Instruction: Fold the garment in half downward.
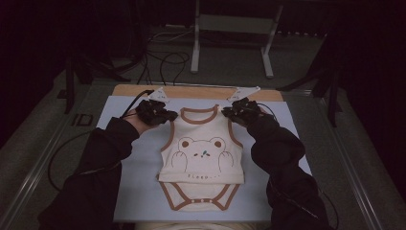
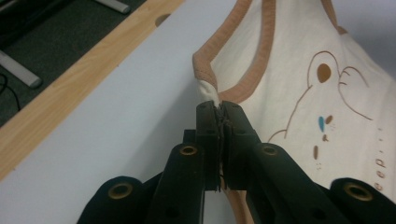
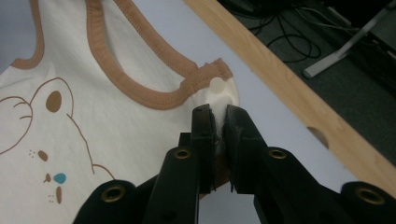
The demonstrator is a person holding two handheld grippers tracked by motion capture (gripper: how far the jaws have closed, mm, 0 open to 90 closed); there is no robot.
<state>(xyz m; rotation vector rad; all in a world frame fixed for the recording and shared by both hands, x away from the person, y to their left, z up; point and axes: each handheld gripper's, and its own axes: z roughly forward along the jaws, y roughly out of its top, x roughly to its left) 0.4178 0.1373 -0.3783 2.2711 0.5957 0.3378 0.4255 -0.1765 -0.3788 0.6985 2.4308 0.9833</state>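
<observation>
The cream baby bodysuit (image 1: 201,153) lies face up in the middle of the pale mat (image 1: 139,191), its brown-trimmed neckline toward the far edge and its snap crotch nearest you; a bear face with raised paws is printed on the chest (small lettering runs beneath it). You have it by both shoulder straps. Your left gripper (image 1: 168,116) is clamped tight on the strap at the left of the neckline, and in the left gripper view the jaws (image 2: 219,109) are pressed together with cream fabric pinched between them and the brown binding curling up just above. Your right gripper (image 1: 229,114) is likewise closed on the other strap; in the right gripper view its jaws (image 3: 217,116) grip the cloth just below a round white snap (image 3: 216,85) on the strap's end. The mat covers a wooden tabletop (image 1: 201,92), whose bare strip shows along the far side. Beyond it, cables (image 1: 163,62) trail over the dark floor beside a grey metal stand (image 1: 230,28).
</observation>
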